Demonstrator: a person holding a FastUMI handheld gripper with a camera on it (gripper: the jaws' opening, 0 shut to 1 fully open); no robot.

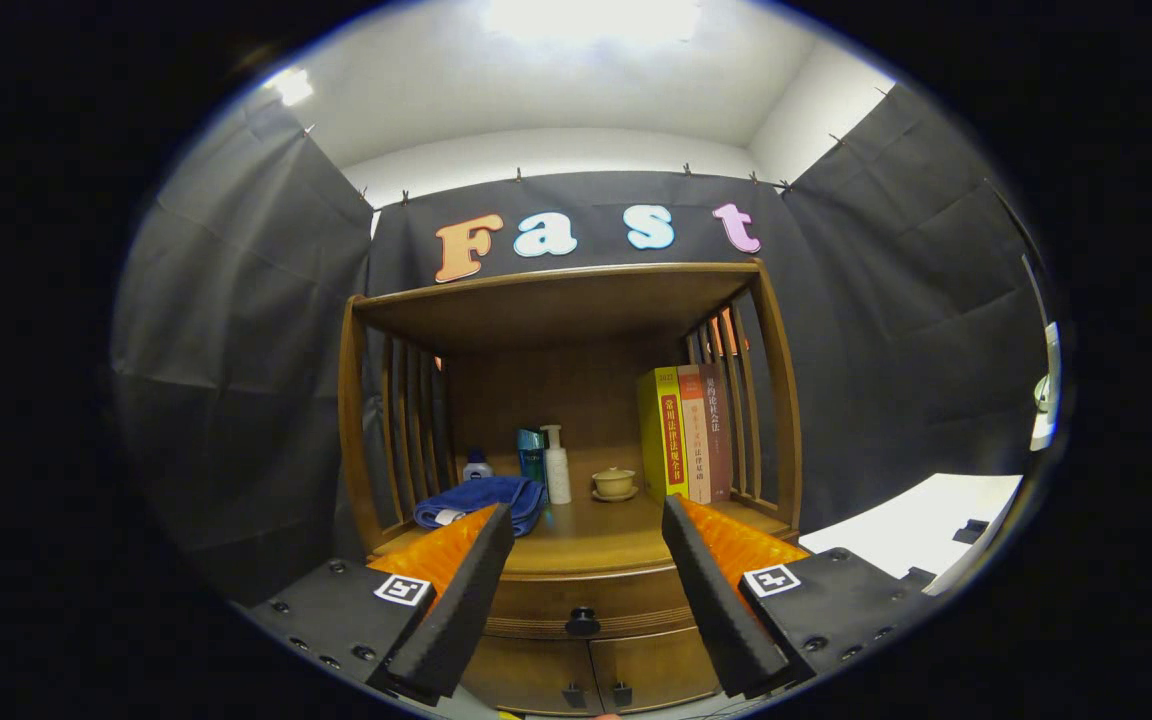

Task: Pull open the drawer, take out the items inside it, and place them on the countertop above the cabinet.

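I've got the gripper (586, 520) facing the wooden cabinet (568, 560) head-on, fingers spread wide, nothing between them but air. It's holding nothing.

Drawer (586, 598) sits just under the countertop (596, 545), closed as far as I can see, front flush with the cabinet face. Its dark round knob (582, 622) is low between the two fingers, ahead of them, not touched. Contents of the drawer are hidden.

Below the drawer: two small cabinet doors (591, 672) with dark handles near the centre seam, both shut.

On the countertop, beyond the fingertips:
- folded blue towel (481, 500) at the left, partly behind the left finger
- small bottle with blue cap (477, 465) behind the towel
- teal box (531, 455) and white pump bottle (557, 465) side by side, upright, near the back
- small lidded cup (615, 483) on a saucer, right of the pump bottle
- three books (686, 432) standing upright against the right slatted side

Shelf roof (556, 300) spans above it all. A white surface (921, 530) shows off to the right, well apart from the cabinet.
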